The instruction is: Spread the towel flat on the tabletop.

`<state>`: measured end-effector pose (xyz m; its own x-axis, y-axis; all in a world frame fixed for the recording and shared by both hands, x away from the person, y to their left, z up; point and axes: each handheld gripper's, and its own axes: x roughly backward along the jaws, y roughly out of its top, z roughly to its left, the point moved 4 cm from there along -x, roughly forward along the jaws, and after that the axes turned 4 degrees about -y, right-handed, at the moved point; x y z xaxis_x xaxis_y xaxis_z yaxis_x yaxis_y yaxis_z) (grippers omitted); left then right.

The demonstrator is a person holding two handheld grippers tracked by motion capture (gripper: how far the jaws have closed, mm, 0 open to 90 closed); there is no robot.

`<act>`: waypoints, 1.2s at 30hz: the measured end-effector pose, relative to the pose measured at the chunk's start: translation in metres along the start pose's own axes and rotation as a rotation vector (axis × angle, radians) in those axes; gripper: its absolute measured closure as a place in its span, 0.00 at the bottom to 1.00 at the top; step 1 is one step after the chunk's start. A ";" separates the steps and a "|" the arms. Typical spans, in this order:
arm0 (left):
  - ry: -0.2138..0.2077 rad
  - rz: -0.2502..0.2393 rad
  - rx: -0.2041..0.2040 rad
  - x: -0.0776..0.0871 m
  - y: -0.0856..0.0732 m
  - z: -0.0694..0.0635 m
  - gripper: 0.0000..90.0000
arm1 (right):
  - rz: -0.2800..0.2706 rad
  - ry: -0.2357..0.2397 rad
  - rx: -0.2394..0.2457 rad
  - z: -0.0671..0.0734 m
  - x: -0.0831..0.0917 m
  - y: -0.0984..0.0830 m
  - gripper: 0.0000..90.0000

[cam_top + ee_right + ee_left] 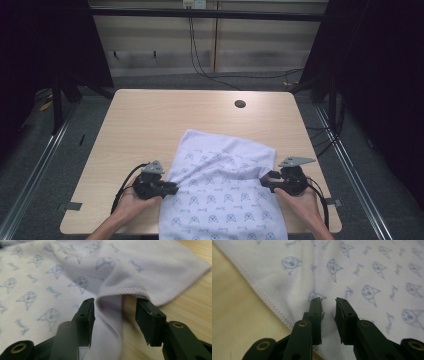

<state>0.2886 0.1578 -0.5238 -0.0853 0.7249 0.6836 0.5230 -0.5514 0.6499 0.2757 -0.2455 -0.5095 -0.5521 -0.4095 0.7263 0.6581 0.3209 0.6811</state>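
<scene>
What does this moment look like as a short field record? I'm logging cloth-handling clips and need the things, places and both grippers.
surface: wooden table
item: white cloth with blue print, rumpled, hanging over the near edge
left gripper: open, jaws over the cloth's left edge
right gripper: open, a raised fold of the hem between the jaws
far side: round hole in the table

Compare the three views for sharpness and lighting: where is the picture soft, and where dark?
High view: even light on the table, black surroundings. Left gripper view: jaws soft, cloth prints slightly blurred. Right gripper view: the cloth's raised fold fairly sharp, far prints soft.
</scene>
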 end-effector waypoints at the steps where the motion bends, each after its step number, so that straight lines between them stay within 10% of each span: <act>1: -0.023 -0.001 0.011 0.005 -0.006 -0.003 0.81 | 0.014 0.007 0.000 0.003 -0.003 0.001 0.55; 7: -0.062 -0.012 0.016 0.007 -0.012 -0.010 0.73 | 0.022 0.084 0.063 0.020 -0.028 0.012 0.60; 11: -0.046 -0.028 0.016 -0.001 0.000 0.001 0.73 | 0.044 0.027 0.068 0.020 -0.030 0.016 0.95; 17: -0.020 -0.017 -0.009 -0.011 0.012 0.004 0.71 | 0.041 -0.028 -0.071 -0.017 -0.002 0.000 0.96; 19: -0.039 -0.007 -0.020 -0.011 0.011 0.000 0.71 | 0.120 0.004 -0.103 -0.023 0.004 -0.015 0.95; 24: -0.093 0.014 -0.028 -0.012 0.009 -0.012 0.64 | 0.064 -0.060 -0.076 -0.023 0.024 -0.033 0.80; 30: -0.009 -0.123 -0.004 0.002 0.032 0.014 0.73 | -0.091 -0.034 -0.051 -0.025 0.031 -0.007 0.82; 36: 0.104 -0.106 0.047 -0.014 0.047 0.051 0.77 | -0.027 -0.012 0.003 -0.023 -0.010 0.016 0.85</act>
<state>0.3577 0.1433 -0.5198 -0.2283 0.7300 0.6442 0.5451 -0.4524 0.7059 0.3034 -0.2559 -0.5075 -0.5760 -0.4074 0.7087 0.6413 0.3124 0.7008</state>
